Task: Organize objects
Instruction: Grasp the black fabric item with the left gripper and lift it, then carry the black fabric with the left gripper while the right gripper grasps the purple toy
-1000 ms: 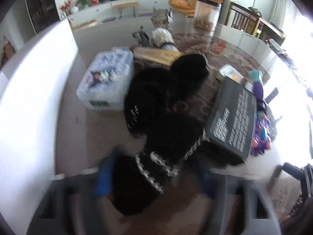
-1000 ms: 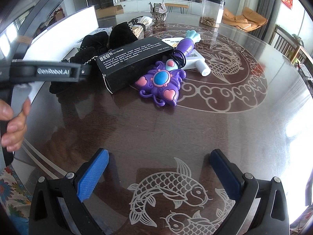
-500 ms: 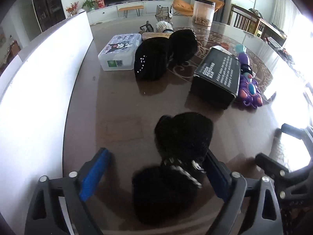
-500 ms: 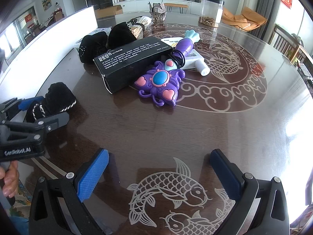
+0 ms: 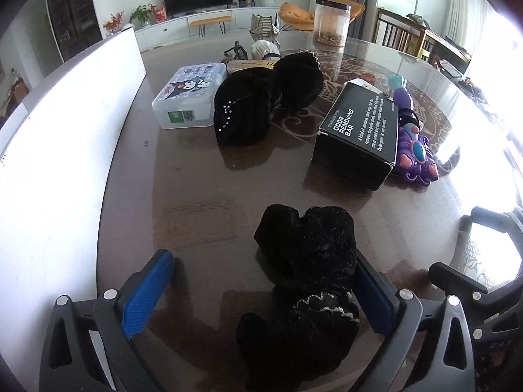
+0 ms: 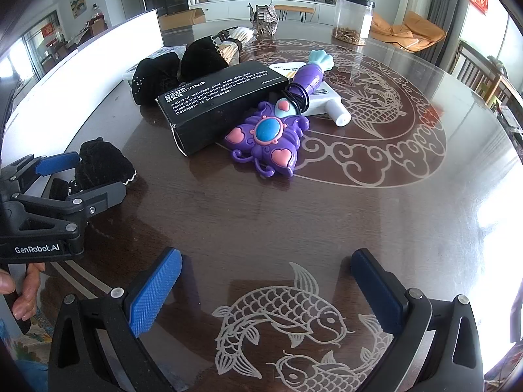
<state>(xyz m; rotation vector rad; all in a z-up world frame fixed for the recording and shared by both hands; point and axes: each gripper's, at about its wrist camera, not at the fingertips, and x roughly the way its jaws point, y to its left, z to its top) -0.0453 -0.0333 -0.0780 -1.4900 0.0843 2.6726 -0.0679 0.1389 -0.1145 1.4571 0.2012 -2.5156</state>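
Both the left gripper (image 5: 264, 294) and the right gripper (image 6: 266, 289) have black plastic frames, silver screws and blue ribbed pads. White "GenRobot.AI" lettering marks the left one's black body.

Black plush (image 5: 307, 261), purple toy (image 6: 264, 137), koi-patterned brown table (image 6: 327, 215).

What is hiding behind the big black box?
Behind the black box a white tube and a white card peek out, beside the purple toy wand. The box covers the rest of them.
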